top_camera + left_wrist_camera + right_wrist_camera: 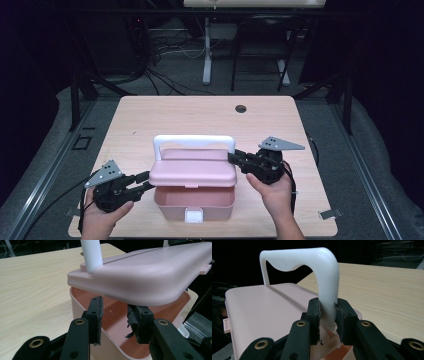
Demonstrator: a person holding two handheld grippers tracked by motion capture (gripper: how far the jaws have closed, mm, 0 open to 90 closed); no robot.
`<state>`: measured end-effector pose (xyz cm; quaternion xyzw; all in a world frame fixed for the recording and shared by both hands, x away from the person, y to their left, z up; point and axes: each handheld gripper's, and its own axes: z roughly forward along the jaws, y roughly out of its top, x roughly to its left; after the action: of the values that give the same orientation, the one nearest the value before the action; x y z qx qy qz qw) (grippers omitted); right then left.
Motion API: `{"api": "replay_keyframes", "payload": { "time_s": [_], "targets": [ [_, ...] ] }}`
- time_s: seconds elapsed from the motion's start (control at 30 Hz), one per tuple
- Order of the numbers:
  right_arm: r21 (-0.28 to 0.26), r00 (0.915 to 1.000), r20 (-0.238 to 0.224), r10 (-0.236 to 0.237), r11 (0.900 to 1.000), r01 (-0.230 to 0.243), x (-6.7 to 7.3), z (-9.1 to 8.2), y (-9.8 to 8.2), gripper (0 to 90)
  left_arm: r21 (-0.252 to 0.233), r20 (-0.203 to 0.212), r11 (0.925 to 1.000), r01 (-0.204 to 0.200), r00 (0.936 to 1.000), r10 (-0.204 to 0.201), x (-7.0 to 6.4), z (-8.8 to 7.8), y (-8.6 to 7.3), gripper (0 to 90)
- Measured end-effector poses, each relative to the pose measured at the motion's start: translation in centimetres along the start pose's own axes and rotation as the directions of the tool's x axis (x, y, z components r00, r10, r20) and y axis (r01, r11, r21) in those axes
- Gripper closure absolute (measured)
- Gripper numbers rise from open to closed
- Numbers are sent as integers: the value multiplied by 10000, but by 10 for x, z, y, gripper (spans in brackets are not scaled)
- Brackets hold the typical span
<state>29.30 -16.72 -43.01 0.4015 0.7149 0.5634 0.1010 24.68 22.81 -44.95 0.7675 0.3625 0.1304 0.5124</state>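
A pink storage box (195, 204) stands near the table's front edge, its pink lid (192, 172) lifted above the base so the inside shows at the front. A white handle (194, 142) arches over the lid. My right gripper (233, 158) is shut on the handle's right leg; in the right gripper view both pads press on the white handle (312, 260) at my right gripper (327, 315). My left gripper (148, 180) is at the box's left side, open. In the left gripper view my left gripper (116, 320) sits under the lid (150, 272), above the box rim (75, 302), with nothing pinched.
A white latch (194, 216) hangs on the box front. The wooden table (150, 120) has a round cable hole (240, 108) at the back. Dark floor, cables and a table leg (206, 50) lie beyond the far edge.
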Motion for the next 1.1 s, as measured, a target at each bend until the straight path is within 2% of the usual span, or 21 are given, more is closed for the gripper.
{"api": "replay_keyframes", "payload": {
  "time_s": [0.17, 0.37, 0.5, 0.8, 0.9, 1.0, 1.1],
  "targets": [
    [43, 10000, 59, -54, 10000, 54, 0, 1, -1, 703, -75, -53, 10000, -14, 10000, 14, -2, -1, 1, 643],
    [-186, 9996, 261, -84, 9998, 89, 0, -3, 0, 682, -199, -84, 9998, -3, 10000, 1, -3, -2, 2, 641],
    [-331, 9996, 275, -39, 9994, 48, -1, -6, 0, 683, -351, -55, 9994, -31, 10000, 29, -3, -4, 5, 638],
    [-628, 9977, 595, -324, 9974, 361, 2, -16, -3, 693, -653, -64, 9978, -78, 10000, 74, -3, -5, 10, 637],
    [-635, 9971, 680, -351, 9972, 394, 2, -17, -4, 696, -629, -55, 9980, -114, 9999, 110, -2, -6, 11, 637],
    [-609, 9961, 807, -365, 9973, 415, 2, -20, -5, 698, -845, -6, 9964, -89, 10000, 88, -2, -5, 13, 637],
    [-576, 9955, 856, -406, 9973, 456, 2, -20, -7, 698, -784, 11, 9969, -79, 10000, 80, -3, -5, 15, 638]
  ]
}}
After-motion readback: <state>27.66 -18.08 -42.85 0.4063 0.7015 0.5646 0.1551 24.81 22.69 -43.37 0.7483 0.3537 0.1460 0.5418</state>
